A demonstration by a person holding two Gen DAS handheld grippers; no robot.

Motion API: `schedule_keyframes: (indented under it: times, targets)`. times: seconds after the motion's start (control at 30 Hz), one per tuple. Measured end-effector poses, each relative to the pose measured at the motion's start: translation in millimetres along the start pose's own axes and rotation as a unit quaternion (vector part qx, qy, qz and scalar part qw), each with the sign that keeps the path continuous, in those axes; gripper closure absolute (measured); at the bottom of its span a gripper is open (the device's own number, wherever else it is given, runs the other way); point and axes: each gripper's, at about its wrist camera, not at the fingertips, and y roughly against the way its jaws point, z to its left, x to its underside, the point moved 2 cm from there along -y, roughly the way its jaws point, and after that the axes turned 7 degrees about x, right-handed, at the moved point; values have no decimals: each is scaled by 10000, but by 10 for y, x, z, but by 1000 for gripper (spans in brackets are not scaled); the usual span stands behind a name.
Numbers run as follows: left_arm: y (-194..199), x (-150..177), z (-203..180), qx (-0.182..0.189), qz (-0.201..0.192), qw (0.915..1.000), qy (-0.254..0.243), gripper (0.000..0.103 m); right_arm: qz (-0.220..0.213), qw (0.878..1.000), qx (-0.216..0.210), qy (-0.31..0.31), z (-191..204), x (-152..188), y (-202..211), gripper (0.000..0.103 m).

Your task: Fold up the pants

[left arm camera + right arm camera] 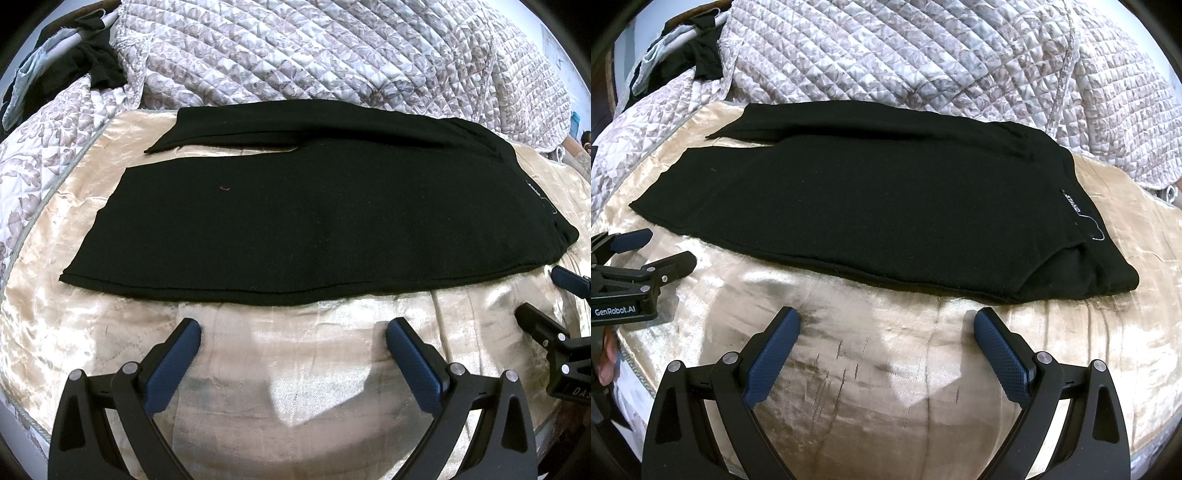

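Observation:
Black pants [314, 221] lie flat across a shiny beige sheet [295, 369], legs to the left, waistband with a small white label to the right; they also show in the right wrist view [886, 206]. My left gripper [293, 328] is open and empty, just short of the pants' near edge at mid-length. My right gripper [886, 319] is open and empty, just short of the near edge by the waist end. The right gripper also shows at the right edge of the left wrist view [546, 295], and the left gripper at the left edge of the right wrist view [668, 247].
A quilted floral bedspread [314, 55] is bunched up behind the pants. Dark and pale blue clothes [74, 66] lie at the far left corner. The beige sheet [886, 369] spreads between the grippers and the pants.

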Motion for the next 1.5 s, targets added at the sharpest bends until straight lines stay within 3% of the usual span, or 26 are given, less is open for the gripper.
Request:
schedule_keyframes:
  times: [1.07, 1.33, 1.5]
  targets:
    - [50, -22, -50, 111, -34, 9999, 80, 4, 42, 9996, -111, -259, -112, -24, 70, 8]
    - [153, -58, 311, 429, -247, 9945, 918, 9, -16, 9963, 57, -852, -481, -26, 135, 8]
    - [152, -67, 574, 786, -341, 9833, 1609, 14, 168, 9851, -37, -1711, -880, 42, 73, 8]
